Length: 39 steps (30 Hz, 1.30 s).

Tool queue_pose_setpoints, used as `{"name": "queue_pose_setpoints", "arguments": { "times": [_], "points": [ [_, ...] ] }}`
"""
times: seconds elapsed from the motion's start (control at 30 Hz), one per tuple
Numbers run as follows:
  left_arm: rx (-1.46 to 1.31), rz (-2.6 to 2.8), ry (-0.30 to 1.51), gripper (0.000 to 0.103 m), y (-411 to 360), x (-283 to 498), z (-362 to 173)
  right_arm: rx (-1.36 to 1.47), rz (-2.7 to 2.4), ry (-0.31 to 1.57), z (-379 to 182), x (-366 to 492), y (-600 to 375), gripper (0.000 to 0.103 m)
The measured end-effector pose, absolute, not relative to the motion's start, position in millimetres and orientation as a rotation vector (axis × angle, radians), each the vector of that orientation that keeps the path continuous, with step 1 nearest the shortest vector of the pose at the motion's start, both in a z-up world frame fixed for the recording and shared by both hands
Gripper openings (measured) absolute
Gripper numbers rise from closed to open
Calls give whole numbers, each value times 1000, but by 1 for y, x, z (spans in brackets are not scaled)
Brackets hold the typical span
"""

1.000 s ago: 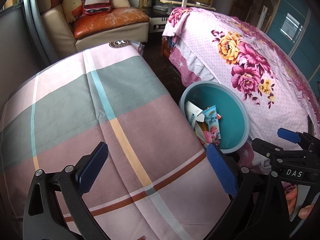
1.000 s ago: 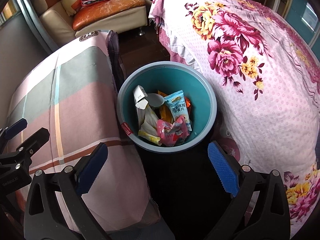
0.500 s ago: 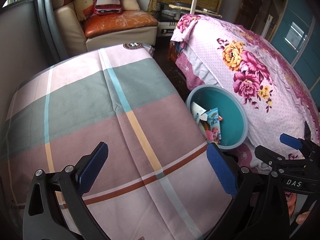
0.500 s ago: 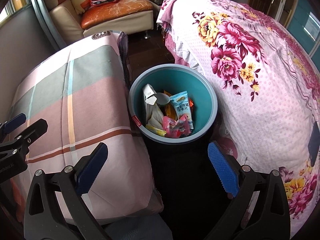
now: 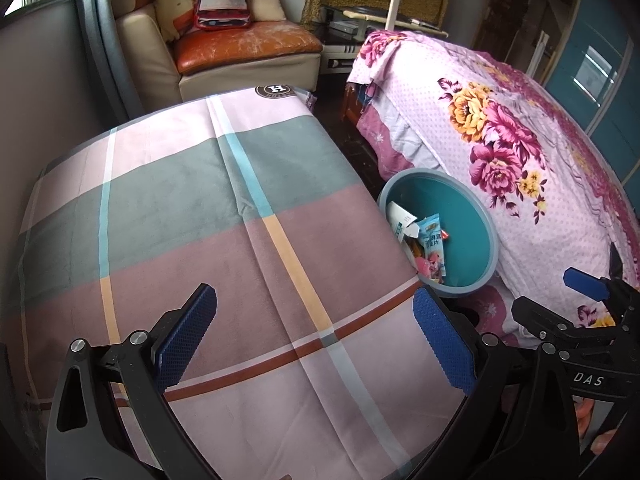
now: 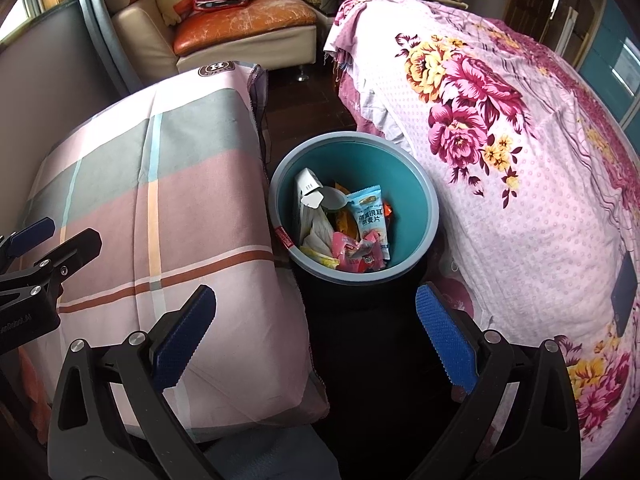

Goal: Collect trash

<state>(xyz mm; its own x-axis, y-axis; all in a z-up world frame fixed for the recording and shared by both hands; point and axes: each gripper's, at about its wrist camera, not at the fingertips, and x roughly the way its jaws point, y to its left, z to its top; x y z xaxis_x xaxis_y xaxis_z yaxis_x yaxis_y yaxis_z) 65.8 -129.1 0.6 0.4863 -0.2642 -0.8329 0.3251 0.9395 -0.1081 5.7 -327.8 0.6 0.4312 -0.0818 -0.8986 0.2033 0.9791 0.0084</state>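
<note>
Both grippers are hanging wide open and empty, my left gripper [image 5: 314,338] over the plaid tabletop [image 5: 192,216] and my right gripper [image 6: 316,336] above the dark floor before the bin.

I am looking at a round teal plastic bin [image 6: 416,184] standing between the cloth-covered tabletop and the floral bedspread [image 6: 520,152], and it is holding the trash [image 6: 352,236]: crinkled snack wrappers, a pale blue packet and a white carton. From the left view the tabletop edge is hiding part of the bin; the right view is showing its whole rim. A worn orange-cushioned sofa [image 5: 240,52] is sitting behind.
</note>
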Motion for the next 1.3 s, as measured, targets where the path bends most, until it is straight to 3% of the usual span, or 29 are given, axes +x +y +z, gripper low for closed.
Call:
{"name": "queue_pose_setpoints", "arguments": {
  "times": [1.3],
  "points": [
    [89,-291,1034,99,-129,75,-45,139,-186,1208,-49,21,-330,96]
  ]
}}
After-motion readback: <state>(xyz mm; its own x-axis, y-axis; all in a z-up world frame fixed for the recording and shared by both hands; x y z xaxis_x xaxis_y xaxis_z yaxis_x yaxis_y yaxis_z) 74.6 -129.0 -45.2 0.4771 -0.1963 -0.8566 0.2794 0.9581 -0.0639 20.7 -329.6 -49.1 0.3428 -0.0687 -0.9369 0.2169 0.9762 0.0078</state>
